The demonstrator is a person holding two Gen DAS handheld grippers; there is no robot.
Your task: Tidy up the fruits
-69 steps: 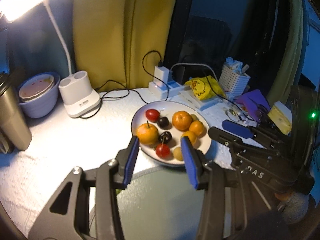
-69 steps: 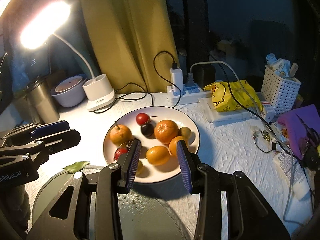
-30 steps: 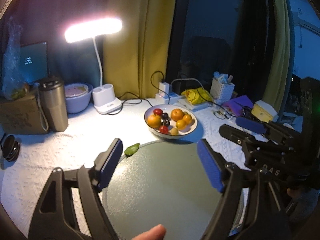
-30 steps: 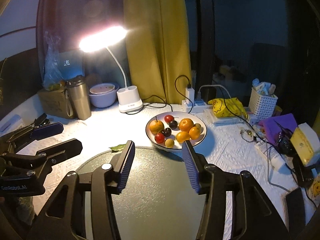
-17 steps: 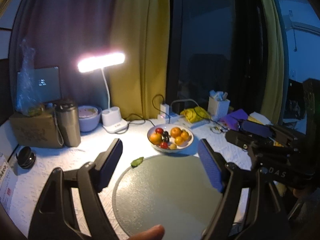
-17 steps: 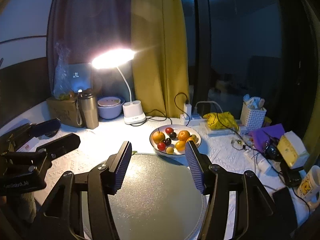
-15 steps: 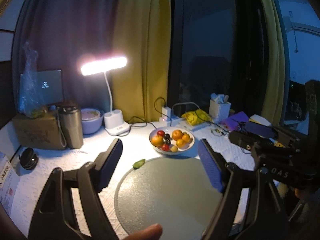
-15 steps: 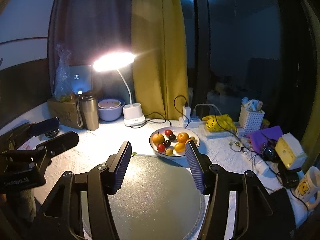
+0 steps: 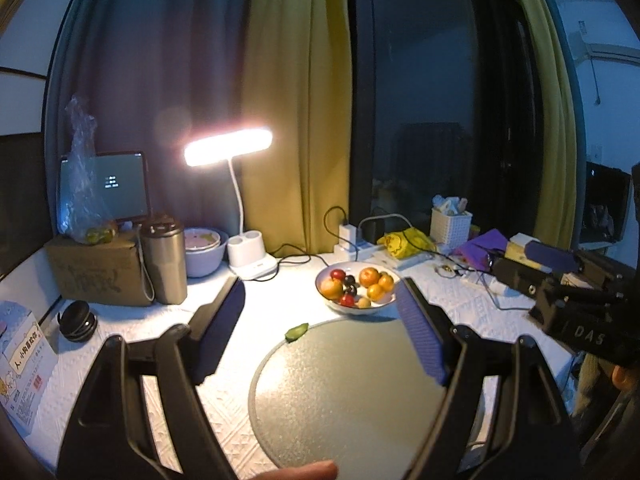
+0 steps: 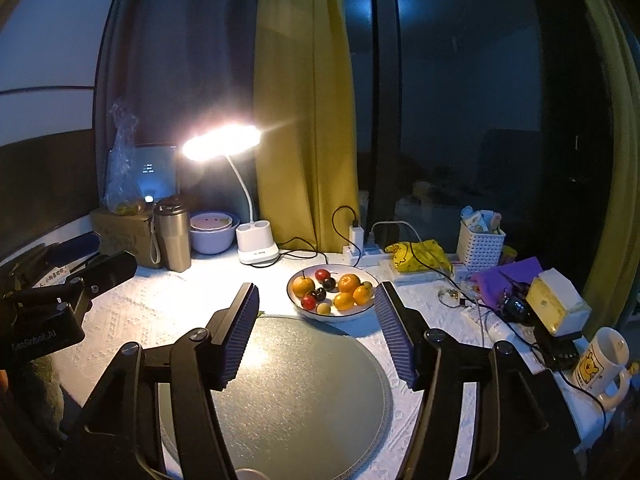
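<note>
A white plate (image 9: 384,307) (image 10: 356,315) holds several fruits: oranges (image 9: 369,277) (image 10: 349,283), a pear-like yellow fruit (image 9: 332,288), red tomatoes and dark cherries. It sits beyond a round grey glass mat (image 9: 344,392) (image 10: 296,392). My left gripper (image 9: 320,320) is open and empty, held high and well back from the plate. My right gripper (image 10: 316,312) is open and empty, also well back; it shows at the right of the left wrist view (image 9: 560,280).
A lit desk lamp (image 9: 228,148), steel tumbler (image 9: 164,258), lilac bowl (image 9: 206,246), cardboard box and tablet stand at the back left. A power strip, yellow bag (image 10: 420,256), white basket, purple cloth, cables and a mug (image 10: 600,360) crowd the right. A green leaf (image 9: 297,331) lies by the mat.
Both grippers have pulled back and up from the plate, so it looks far smaller. Both jaws have spread wider. The fruits have not moved.
</note>
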